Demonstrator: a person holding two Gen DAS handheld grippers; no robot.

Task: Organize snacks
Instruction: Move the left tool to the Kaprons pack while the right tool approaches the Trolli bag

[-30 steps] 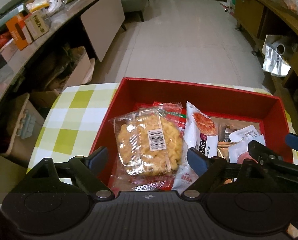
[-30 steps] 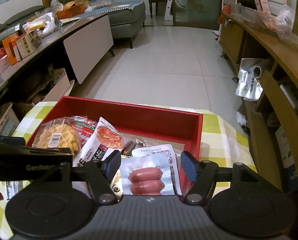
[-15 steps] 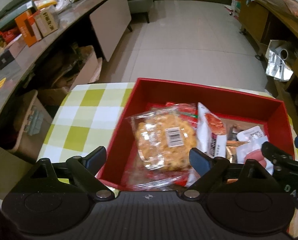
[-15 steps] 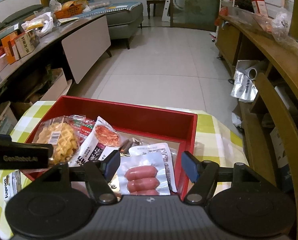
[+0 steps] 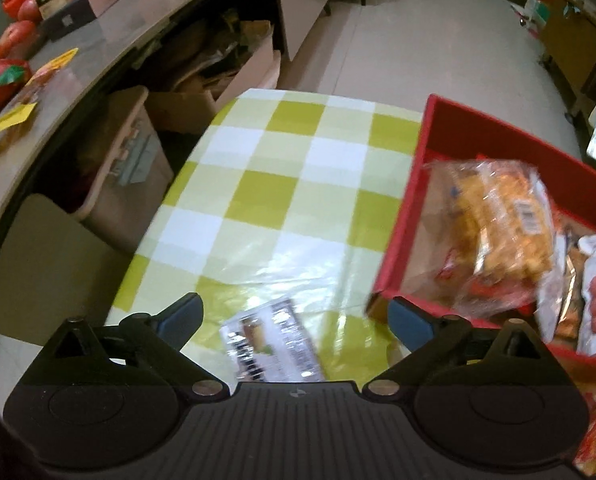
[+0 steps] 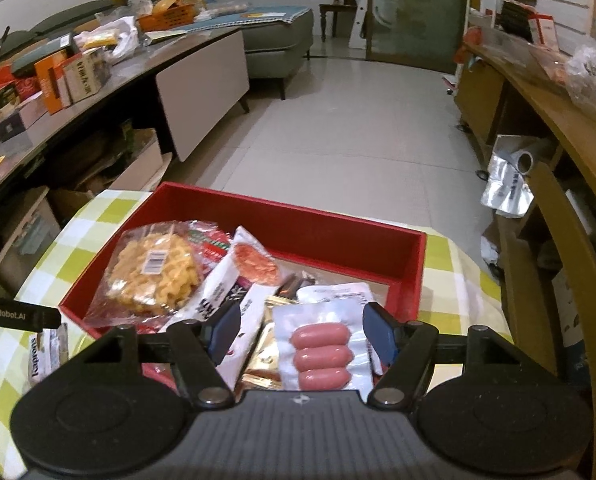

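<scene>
The left gripper [image 5: 294, 314] has swung off the red box [image 5: 402, 216]; both grippers' fingers gape empty; "Kaprons" packet [image 6: 44, 350] below.

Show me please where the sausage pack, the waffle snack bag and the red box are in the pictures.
sausage pack [image 6: 323, 354]: right wrist view, on the middle sausage.
waffle snack bag [image 6: 156, 271]: right wrist view, on the yellow snack under the barcode label.
red box [image 6: 298, 222]: right wrist view, on its far inner wall.
</scene>
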